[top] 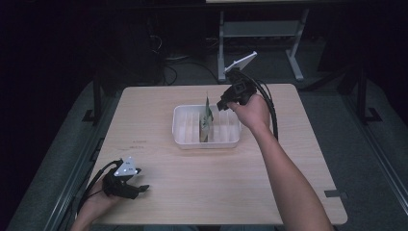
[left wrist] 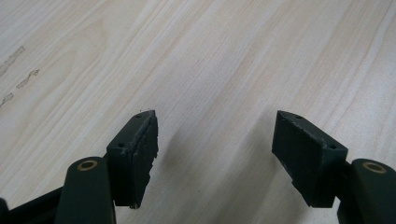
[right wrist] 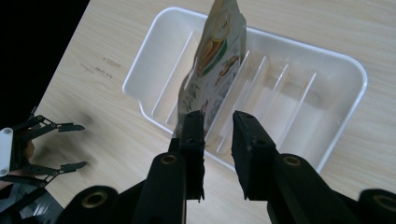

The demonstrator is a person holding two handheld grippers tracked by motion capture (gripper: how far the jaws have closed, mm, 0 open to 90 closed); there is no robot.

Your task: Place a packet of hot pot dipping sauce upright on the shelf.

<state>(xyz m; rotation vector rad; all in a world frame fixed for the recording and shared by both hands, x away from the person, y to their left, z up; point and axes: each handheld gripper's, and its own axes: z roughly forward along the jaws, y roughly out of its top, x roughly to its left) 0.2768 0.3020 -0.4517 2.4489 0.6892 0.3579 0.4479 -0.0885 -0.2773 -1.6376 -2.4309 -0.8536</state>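
Since the pouch point(top: 207, 120) already stands on edge in a slot of the white divided tray point(top: 183, 139), leaning against a divider near the tray's middle, I judge the placing done; what remains is to draw my right tongs point(top: 222, 105) clear and see whether the pouch stays upright. Those right tongs hang above the tray's far edge with a narrow gap between the jaws and nothing in it: the pouch sits just beyond the tips, apart from them. My left tongs point(top: 143, 188) rest low over the near left corner of the table point(top: 288, 192), jaws spread wide and empty.

From the right gripper view I can read the pouch's printed face point(right wrist: 215, 60) and the row of dividers, which the high view shows as a thin sliver. From the left gripper view I get bare wood grain point(left wrist: 210, 60) between the parted jaws. How the two tongs lie about the table comes from the high view.
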